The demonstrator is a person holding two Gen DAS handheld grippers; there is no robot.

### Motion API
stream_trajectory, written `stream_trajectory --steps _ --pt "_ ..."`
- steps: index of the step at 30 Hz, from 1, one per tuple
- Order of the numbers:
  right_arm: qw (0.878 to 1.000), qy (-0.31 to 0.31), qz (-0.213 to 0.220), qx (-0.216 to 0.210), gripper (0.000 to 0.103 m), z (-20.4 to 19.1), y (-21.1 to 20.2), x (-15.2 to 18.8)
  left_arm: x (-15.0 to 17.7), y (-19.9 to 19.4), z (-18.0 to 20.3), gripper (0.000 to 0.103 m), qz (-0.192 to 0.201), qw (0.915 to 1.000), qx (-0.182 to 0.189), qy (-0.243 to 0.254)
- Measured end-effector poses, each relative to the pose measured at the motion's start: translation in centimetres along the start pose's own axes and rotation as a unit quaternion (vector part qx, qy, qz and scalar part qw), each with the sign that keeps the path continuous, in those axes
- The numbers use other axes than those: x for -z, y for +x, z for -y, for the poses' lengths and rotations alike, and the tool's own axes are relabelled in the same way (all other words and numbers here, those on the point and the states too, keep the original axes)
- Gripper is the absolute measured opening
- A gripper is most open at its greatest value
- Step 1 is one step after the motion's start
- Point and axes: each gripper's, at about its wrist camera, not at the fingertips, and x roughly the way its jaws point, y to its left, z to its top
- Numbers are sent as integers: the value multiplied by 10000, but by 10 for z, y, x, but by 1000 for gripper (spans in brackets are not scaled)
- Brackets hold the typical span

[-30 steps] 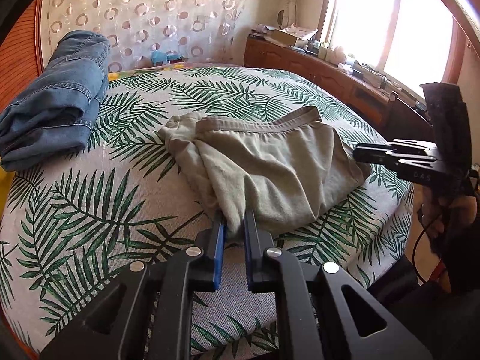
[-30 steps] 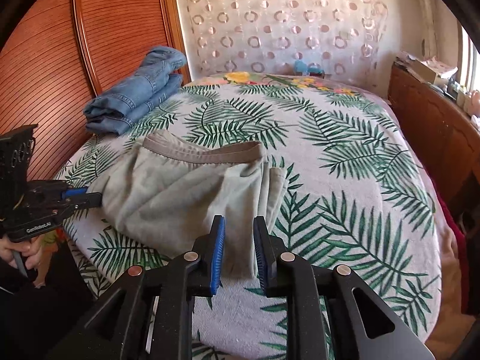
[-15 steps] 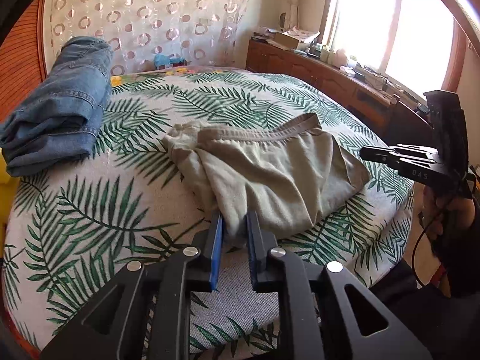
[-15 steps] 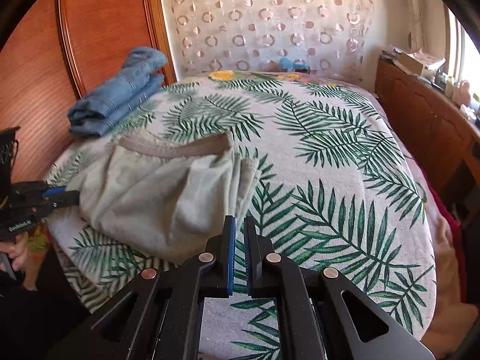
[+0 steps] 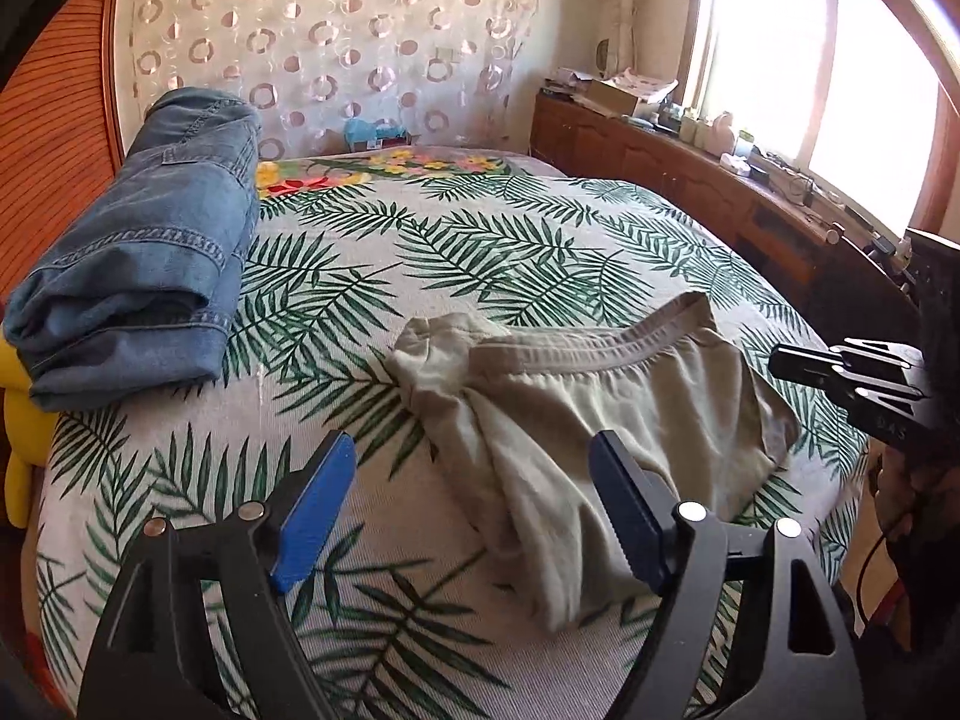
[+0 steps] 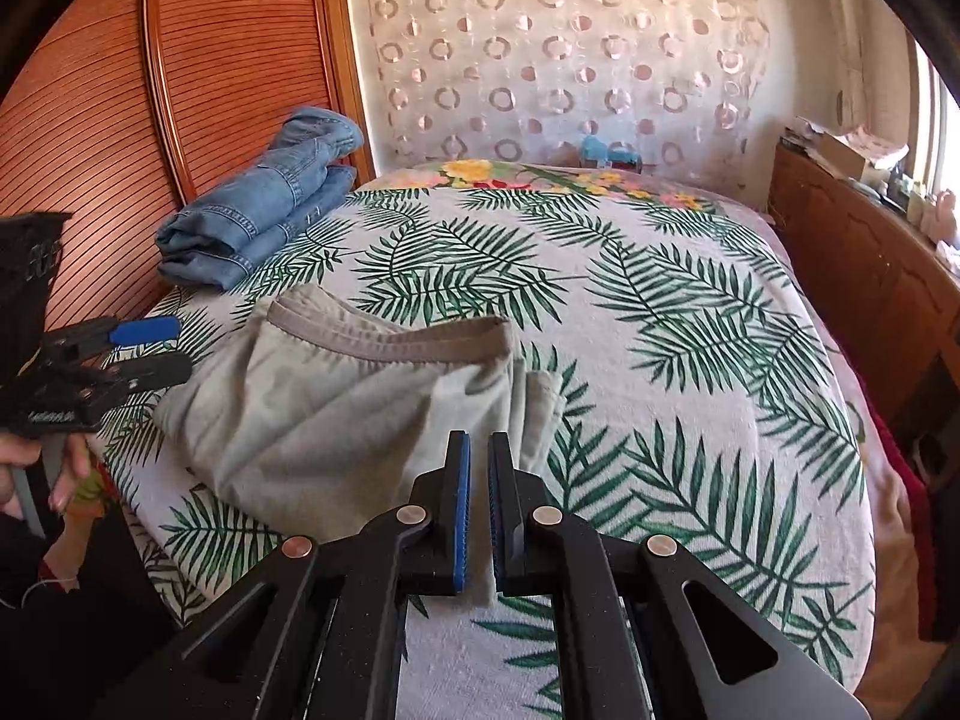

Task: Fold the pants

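Folded khaki-green pants [image 5: 588, 396] lie on the palm-leaf bedspread [image 5: 492, 252] near its front edge, waistband toward the far side. My left gripper [image 5: 468, 480] is open wide and empty; a fold of the pants lies on the bed between its fingers. My right gripper [image 6: 478, 468] is shut on the near corner of the pants [image 6: 336, 414], cloth showing between its pads. Each gripper shows in the other's view: the right one [image 5: 852, 369] at the pants' right side, the left one [image 6: 135, 351] open at their left side.
A folded pair of blue jeans [image 5: 144, 252] lies at the bed's left, by the wooden headboard [image 6: 150, 90]. A yellow object [image 5: 18, 420] hangs off the left edge. A wooden cabinet [image 5: 690, 174] with clutter runs under the window on the right.
My left gripper has opened wide and let go of the pants fold. My right gripper has closed from slightly open and now pinches the pants' corner.
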Motion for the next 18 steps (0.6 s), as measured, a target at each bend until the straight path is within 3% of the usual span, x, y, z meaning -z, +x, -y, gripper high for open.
stream_trajectory --steps 4,7,9,12,18 --pt "10000 -22 -14 24 13 0 9 -5 -8 15 -6 81 -119 9999 44 -58" --pt "10000 -28 -57 -13 27 0 16 -7 -11 23 -8 81 -143 9999 -55 -39" --pt "9999 -42 -98 11 42 0 21 -9 -12 27 -9 81 -179 9998 -126 -22" --pt "9998 -10 -151 106 51 3 30 -13 -14 32 -10 81 -209 9997 -109 14" --pt "9997 166 -146 94 54 9 43 -24 -14 43 -13 81 -361 9993 -100 23"
